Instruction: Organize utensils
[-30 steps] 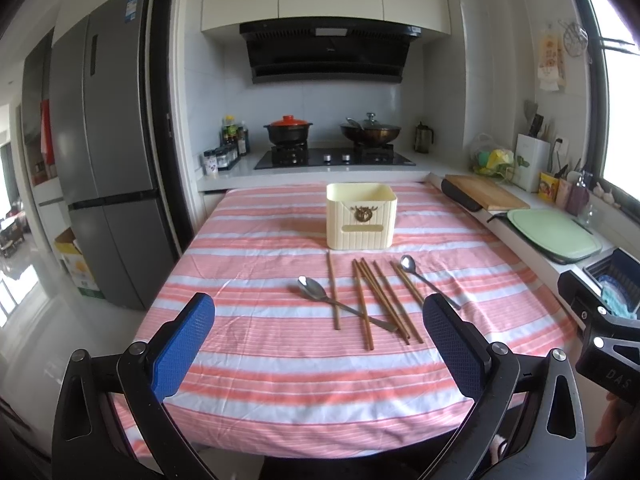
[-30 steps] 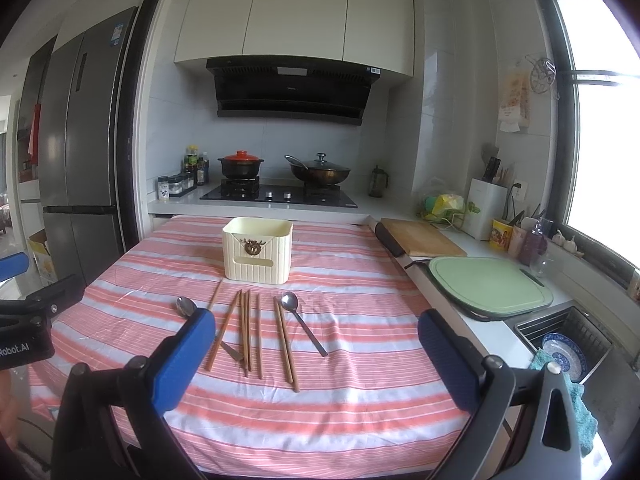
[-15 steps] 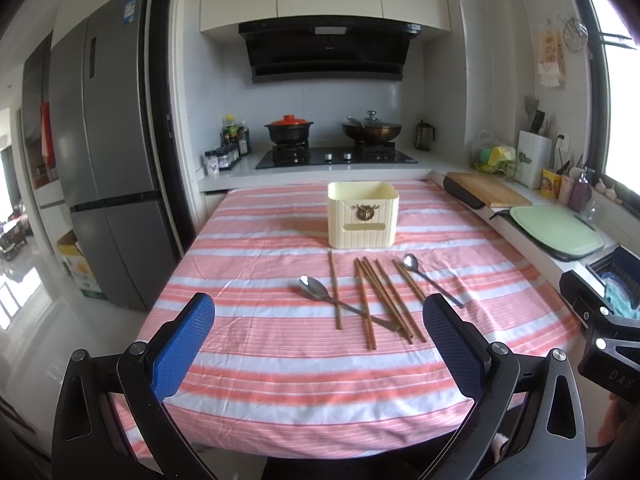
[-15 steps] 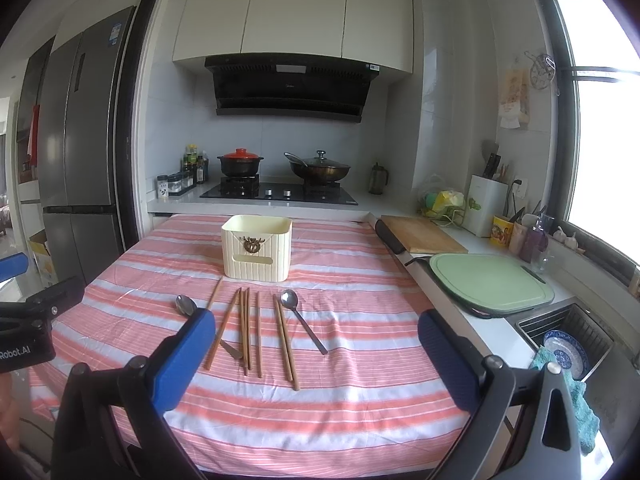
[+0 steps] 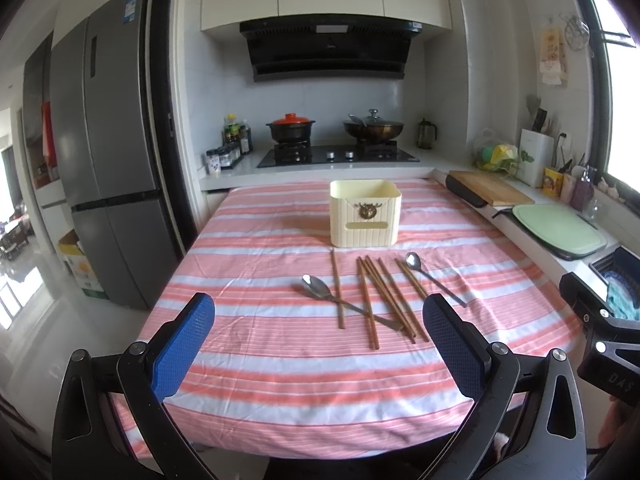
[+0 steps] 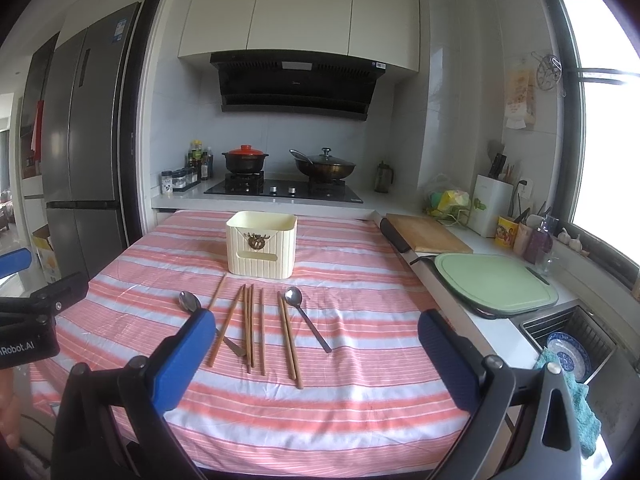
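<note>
Left wrist view: the left gripper (image 5: 316, 336) hung wide, empty, near the striped table (image 5: 248, 364); chopsticks (image 5: 384, 300) and spoons (image 5: 320, 290) lay before the cream holder (image 5: 365, 216). Right wrist view: the right gripper (image 6: 316, 344) gaped wide, empty, nearer than the same chopsticks.

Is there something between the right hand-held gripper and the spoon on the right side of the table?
Nothing visible. The open right hand-held gripper hovers near the table edge; only bare striped tablecloth lies before the spoon. A chopstick pair lies beside it.
</note>
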`<act>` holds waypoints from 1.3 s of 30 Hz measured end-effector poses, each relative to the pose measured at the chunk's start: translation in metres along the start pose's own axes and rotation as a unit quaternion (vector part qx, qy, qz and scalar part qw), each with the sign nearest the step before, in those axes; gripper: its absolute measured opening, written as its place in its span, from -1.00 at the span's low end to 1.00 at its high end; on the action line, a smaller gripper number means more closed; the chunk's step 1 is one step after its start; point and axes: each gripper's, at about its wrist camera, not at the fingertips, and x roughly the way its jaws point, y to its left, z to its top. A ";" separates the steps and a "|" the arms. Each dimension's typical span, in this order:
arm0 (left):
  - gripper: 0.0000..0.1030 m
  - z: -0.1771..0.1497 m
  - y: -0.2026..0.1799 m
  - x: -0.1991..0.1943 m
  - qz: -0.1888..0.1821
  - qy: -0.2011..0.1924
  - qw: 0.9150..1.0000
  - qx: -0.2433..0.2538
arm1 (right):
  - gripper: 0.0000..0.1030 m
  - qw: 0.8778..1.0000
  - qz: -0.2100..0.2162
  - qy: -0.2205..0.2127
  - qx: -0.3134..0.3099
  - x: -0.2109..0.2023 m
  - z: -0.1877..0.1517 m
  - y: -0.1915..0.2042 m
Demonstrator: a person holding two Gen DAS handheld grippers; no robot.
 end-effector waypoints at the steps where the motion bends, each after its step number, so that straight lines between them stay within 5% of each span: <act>1: 0.99 0.000 0.000 0.000 0.000 0.000 1.000 0.000 | 1.00 1.000 0.000 0.000 0.000 0.000 0.000 0.000; 39: 1.00 0.001 0.003 0.009 -0.001 0.014 1.000 0.003 | 1.00 1.000 -0.015 0.012 0.002 0.007 0.001 -0.009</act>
